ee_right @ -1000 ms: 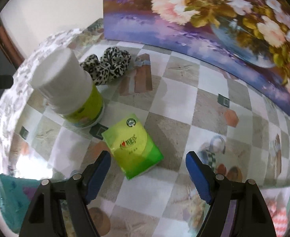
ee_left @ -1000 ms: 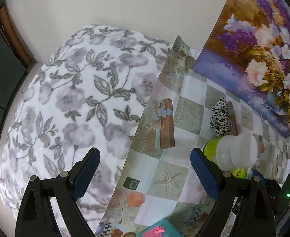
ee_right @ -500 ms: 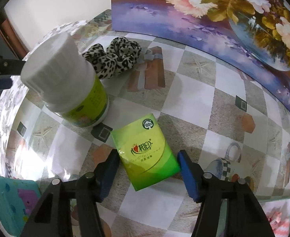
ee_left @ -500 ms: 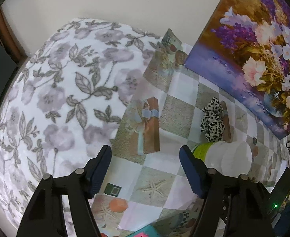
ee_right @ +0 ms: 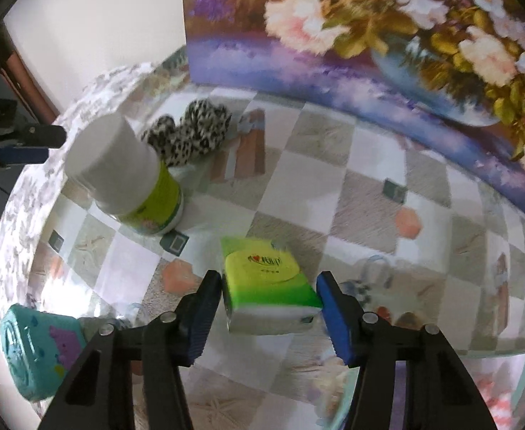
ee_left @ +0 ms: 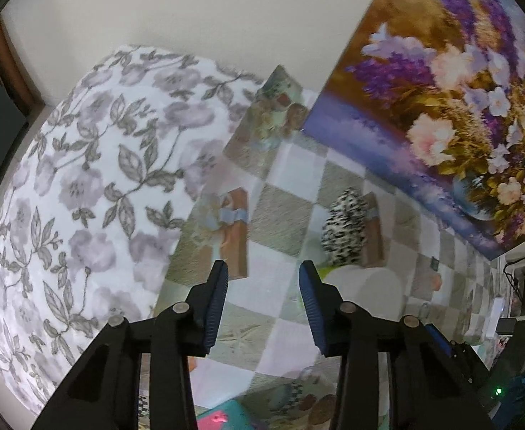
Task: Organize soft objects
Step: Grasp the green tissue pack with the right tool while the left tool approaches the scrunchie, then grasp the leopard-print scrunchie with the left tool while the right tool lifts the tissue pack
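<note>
A green tissue pack (ee_right: 262,268) sits between the blue pads of my right gripper (ee_right: 269,279). Its jaws are closing and both pads touch the pack's sides. A leopard-print scrunchie (ee_right: 191,132) lies further back on the checkered tablecloth (ee_right: 370,215), behind a white-capped green jar (ee_right: 119,165). My left gripper (ee_left: 262,268) hovers over the cloth's left part. Its jaws are closing too, with nothing between them. From there the scrunchie (ee_left: 345,225) lies ahead to the right. A teal soft pack (ee_right: 37,344) lies at the near left.
A flower painting (ee_right: 370,36) leans on the wall behind the table. A white blanket with grey flowers (ee_left: 83,179) covers the surface left of the cloth. The jar (ee_left: 362,283) stands just right of the left gripper. Dark equipment (ee_left: 513,376) fills the right edge.
The right jaws narrowed from wide apart onto the green tissue pack, which now lies square between the pads. The left jaws drew much closer together, empty, and that view slid toward the cloth.
</note>
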Demonstrator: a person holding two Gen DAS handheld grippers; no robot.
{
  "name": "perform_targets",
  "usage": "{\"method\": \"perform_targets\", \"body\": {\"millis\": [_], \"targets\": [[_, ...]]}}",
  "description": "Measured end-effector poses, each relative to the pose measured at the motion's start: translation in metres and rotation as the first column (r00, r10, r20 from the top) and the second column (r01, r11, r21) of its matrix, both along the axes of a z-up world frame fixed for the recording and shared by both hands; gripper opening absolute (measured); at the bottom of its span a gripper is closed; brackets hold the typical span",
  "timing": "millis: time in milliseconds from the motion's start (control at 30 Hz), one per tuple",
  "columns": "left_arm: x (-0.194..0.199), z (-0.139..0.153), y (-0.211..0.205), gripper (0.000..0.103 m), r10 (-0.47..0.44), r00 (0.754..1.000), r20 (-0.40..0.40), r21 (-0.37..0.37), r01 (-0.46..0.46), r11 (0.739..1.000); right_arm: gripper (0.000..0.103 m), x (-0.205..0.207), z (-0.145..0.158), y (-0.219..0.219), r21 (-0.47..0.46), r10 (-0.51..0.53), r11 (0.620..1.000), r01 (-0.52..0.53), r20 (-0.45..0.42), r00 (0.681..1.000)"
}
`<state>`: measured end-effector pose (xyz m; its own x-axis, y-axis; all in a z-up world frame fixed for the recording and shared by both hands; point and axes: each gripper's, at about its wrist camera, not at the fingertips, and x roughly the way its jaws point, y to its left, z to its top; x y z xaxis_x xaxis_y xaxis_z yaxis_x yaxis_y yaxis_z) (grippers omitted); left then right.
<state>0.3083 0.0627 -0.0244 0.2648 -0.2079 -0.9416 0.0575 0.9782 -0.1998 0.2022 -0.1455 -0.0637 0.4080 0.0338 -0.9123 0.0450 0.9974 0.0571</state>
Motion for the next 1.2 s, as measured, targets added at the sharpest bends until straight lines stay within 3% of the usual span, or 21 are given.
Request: {"method": "perform_targets", "body": {"millis": [367, 600, 767, 900, 1200], "targets": [[-0.003, 0.041, -0.066, 0.043, -0.057, 0.998, 0.039, 0.005, 0.057, 0.998, 0.051, -0.019, 0.033, -0.046, 0.051, -0.042, 0.998, 0.039, 0.071, 0.997], [-0.008, 0.047, -0.103, 0.043, -0.085, 0.995, 0.049, 0.072, 0.081, 0.994, 0.051, -0.021, 0.020, -0.056, 0.065, -0.026, 0.998, 0.023, 0.046, 0.999], [0.003, 0.034, -0.118, 0.043, -0.077, 0.996, 0.033, 0.119, 0.072, 0.990, 0.051, -0.013, 0.011, -0.057, 0.109, -0.015, 0.994, 0.009, 0.052, 0.999], [0.015, 0.013, -0.133, 0.043, -0.088, 0.996, -0.003, 0.195, 0.087, 0.977, 0.051, -0.007, 0.010, -0.045, 0.057, 0.043, 0.997, -0.047, 0.065, 0.997], [0.030, -0.036, -0.163, 0.043, -0.132, 0.987, -0.091, 0.359, 0.156, 0.920, 0.051, 0.000, -0.014, -0.037, 0.045, 0.099, 0.994, -0.101, 0.043, 0.994]]}}
